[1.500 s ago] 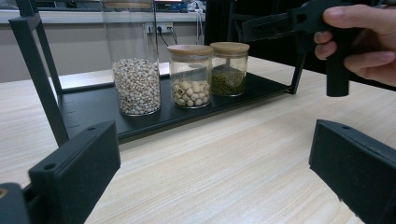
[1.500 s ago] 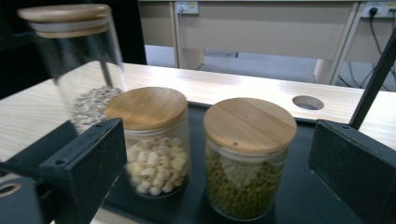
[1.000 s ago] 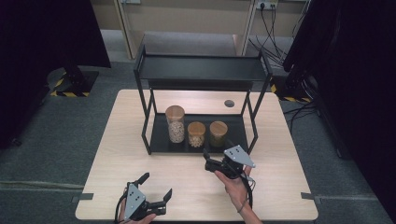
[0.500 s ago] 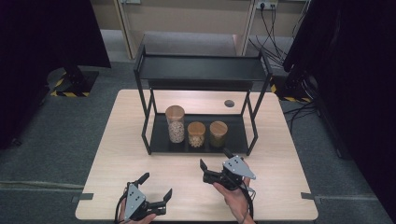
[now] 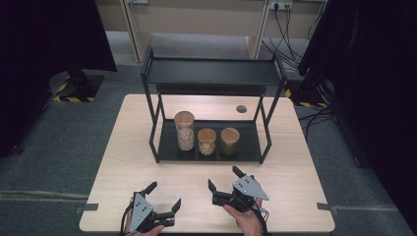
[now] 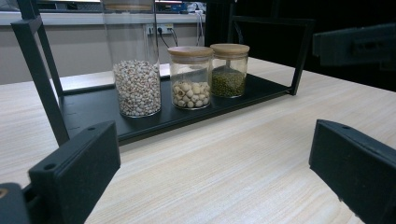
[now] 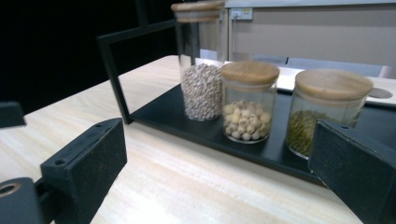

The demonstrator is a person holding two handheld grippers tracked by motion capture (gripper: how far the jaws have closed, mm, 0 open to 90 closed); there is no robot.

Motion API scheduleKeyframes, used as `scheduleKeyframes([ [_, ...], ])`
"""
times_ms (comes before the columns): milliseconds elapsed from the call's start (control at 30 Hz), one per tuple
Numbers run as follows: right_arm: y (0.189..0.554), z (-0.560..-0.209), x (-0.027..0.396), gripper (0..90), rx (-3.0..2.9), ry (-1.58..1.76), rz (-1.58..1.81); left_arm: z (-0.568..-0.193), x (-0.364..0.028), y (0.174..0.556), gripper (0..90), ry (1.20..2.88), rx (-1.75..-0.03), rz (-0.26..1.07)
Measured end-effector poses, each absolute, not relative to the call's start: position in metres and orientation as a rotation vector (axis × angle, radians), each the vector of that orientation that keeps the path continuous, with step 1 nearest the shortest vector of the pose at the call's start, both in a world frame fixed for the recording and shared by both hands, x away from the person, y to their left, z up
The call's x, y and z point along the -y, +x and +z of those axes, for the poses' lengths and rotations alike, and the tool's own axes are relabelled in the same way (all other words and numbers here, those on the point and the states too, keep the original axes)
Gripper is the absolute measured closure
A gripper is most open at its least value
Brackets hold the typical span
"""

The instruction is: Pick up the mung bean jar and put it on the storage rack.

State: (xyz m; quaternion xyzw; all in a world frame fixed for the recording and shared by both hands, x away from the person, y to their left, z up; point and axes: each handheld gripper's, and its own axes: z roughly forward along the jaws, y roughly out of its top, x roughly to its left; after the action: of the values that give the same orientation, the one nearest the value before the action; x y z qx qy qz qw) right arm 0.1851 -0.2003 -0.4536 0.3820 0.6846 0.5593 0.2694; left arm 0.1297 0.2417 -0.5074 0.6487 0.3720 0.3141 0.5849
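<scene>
So far untouched: three jars [image 5: 206, 137] on rack [image 5: 162, 142] tray. Right gripper [image 5: 226, 179], left gripper [image 5: 162, 194] before rack, fingers wide apart, empty.

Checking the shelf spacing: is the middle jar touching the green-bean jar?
Apart. The right gripper view shows dark tray between the middle jar and the green-bean jar.

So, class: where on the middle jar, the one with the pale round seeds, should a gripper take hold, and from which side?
Grip the middle jar on its glass wall below the wooden lid, approaching level from the table's open front. It stands upright between two close jars, and the rack's upper shelf probably blocks a top approach, so the jaws must slip into narrow side gaps.
</scene>
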Motion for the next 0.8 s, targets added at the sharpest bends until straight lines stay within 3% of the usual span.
scheduleKeyframes([
  [800, 0.16, -0.469, 0.205, 4.7, -1.905, 0.978, 1.571, -0.507, -0.242, 0.13, 1.4, 1.513, -0.863, 0.734],
])
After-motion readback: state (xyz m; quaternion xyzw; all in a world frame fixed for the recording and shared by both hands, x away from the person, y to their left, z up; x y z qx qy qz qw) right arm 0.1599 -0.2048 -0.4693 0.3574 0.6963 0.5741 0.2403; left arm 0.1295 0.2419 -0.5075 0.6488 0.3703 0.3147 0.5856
